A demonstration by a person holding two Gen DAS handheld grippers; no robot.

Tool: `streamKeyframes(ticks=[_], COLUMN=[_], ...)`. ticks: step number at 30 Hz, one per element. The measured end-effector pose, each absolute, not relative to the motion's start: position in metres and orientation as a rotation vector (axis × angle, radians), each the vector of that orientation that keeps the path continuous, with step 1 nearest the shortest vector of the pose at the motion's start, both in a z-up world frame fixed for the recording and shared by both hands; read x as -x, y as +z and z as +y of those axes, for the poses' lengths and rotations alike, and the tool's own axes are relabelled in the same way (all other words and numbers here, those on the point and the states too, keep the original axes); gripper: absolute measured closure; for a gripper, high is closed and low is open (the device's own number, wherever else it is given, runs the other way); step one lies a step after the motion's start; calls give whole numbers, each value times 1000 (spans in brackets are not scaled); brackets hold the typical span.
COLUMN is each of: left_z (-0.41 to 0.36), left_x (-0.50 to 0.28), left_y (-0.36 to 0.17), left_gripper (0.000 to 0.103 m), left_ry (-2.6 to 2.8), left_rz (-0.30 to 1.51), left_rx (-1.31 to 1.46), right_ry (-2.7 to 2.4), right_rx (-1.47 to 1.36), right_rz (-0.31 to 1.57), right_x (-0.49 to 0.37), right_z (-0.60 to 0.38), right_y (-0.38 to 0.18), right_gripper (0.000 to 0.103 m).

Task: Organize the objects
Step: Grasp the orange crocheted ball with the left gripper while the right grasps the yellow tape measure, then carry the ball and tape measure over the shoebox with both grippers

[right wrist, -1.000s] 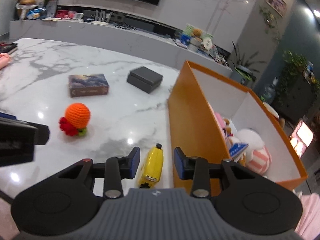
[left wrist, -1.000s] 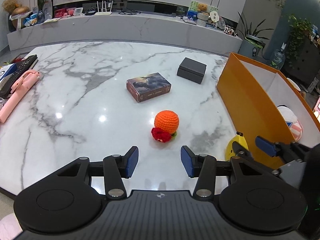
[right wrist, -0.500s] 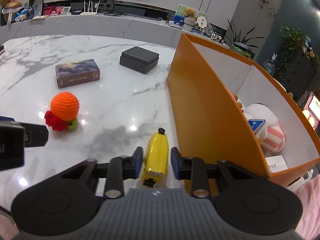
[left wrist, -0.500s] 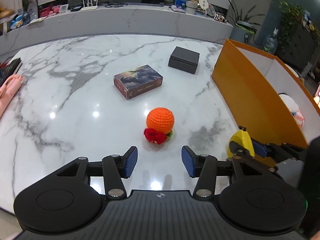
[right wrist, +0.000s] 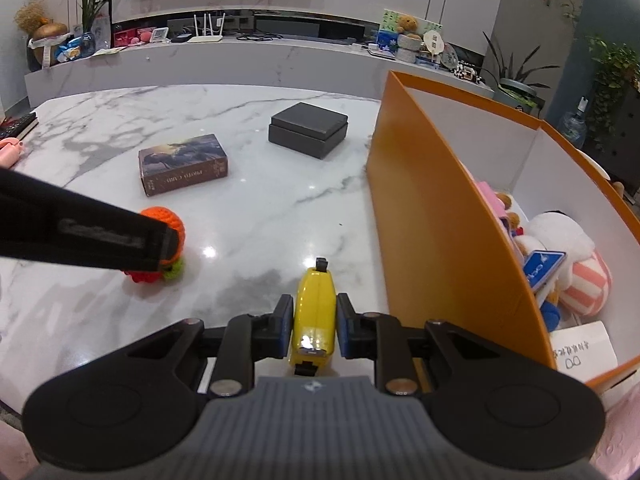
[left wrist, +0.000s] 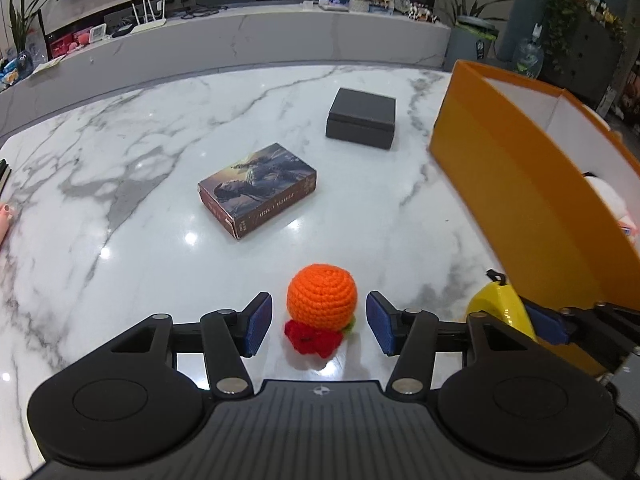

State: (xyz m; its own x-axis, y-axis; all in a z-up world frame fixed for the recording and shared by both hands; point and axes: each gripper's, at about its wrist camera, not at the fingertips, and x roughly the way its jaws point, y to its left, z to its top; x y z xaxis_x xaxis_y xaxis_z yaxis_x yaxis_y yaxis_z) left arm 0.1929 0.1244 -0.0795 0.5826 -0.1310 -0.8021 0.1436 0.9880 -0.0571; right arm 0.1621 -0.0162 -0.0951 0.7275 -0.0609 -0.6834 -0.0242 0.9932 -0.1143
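Between my left claw (left wrist: 319, 322) pads sits the crochet orange (left wrist: 322, 298), with its little red flower (left wrist: 312, 338) at the front. From the left wrist camera, the pads are apart, one on each side of the ball, and neither one touches it. The ball rests on the marble counter (left wrist: 160, 184). I think this step is the pick-up of the orange. My next move should be to squeeze gently, because the yarn is soft and the ball could roll away. The claw is low and level, pointing across the counter at the photo card box (left wrist: 258, 188) and the black box (left wrist: 362, 118). The orange bin (left wrist: 520, 184) stands off to the right, and I can see the other claw near its wall.

From the right wrist camera, my right claw (right wrist: 314, 330) is clamped on the yellow banana toy (right wrist: 316, 312). Both blue pads press its sides. I cannot tell if the toy is lifted or rests on the counter. The orange bin is just beside it on the right, with plush toys (right wrist: 568, 256) already inside. I think the next job here is to lift the banana over the tall wall and let it go inside. The wall is high, so I must go up first. This claw is level too, pointing along the bin wall.
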Motion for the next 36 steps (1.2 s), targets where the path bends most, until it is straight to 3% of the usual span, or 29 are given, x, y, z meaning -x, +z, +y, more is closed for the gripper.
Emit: streamKeyframes(ticks=[3,6,8,18,36], left_z=[124,124,124,125,31], left_x=[-198,-201,-201,-191,-162], left_y=[-85,-89,-91,-75,35], left_gripper=[42,55,57,58,58], left_ry=[-159,-162,-166,-149,-335], left_rz=[945,955,951,917,694], left_rx=[-11,-1,6,30,-119], right_ry=[-9,0,8,66,122], right_rx=[119,123,124,110,-23], right_rz=[753,749,749,737,493], right_x=[-164,-167,-169,-163,-130], right_z=[-16,-16,-17,-20,-100], right_y=[-95,-95,-95,-85,21], right_gripper=[80,80,80,80,80])
